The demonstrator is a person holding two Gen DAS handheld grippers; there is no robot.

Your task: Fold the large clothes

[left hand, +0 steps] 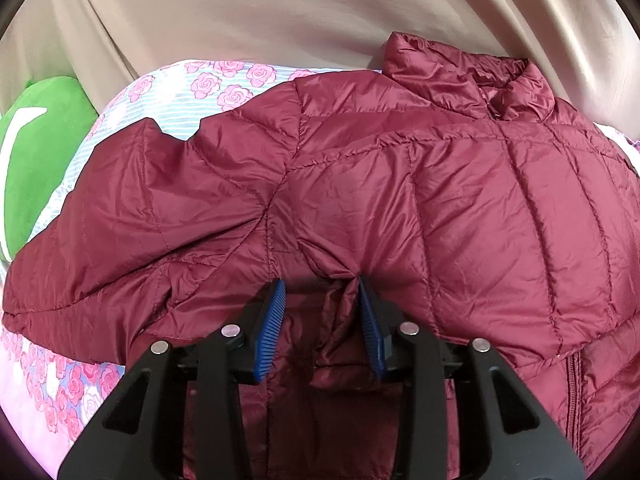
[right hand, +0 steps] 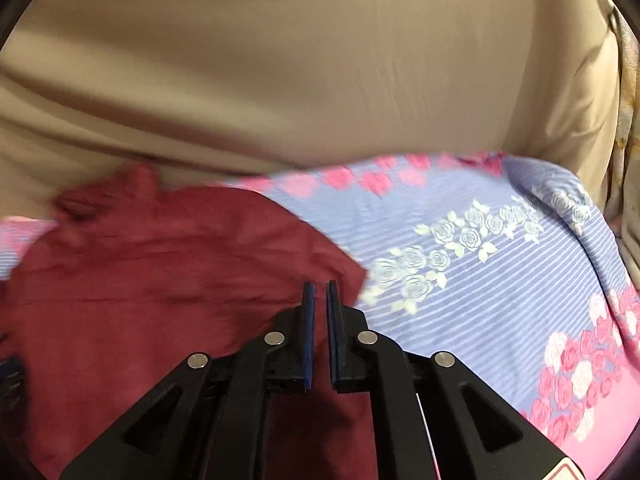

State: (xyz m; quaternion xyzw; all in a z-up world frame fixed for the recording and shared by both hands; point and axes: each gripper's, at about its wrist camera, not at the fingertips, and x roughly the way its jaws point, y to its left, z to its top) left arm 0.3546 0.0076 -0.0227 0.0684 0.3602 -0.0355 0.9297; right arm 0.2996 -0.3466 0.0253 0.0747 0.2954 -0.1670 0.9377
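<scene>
Lying spread over the flowered bedsheet [left hand: 224, 80], the dark red quilted jacket [left hand: 400, 184] is filling most of the left wrist view, with its collar [left hand: 472, 80] at the far side near the beige fabric backdrop [left hand: 280, 12]. The left gripper [left hand: 322, 320] is standing with its blue pads apart, and a small fold of the jacket is rising between them; it is touching the right pad [left hand: 370, 328], but the pads are not pressing it from both sides. The jacket's lower part is being hidden under the black gripper body. At the left edge a green cushion [left hand: 36, 152] is being cut off, and its white mark is too partial to read.

In the right wrist view the picture is blurring, so the jacket is looking only like a red mass. The right gripper [right hand: 320, 308] is hanging above its edge with pads almost together, apparently holding nothing. A red-and-white sticker [right hand: 568, 472] at the bottom is cut off and unreadable.
</scene>
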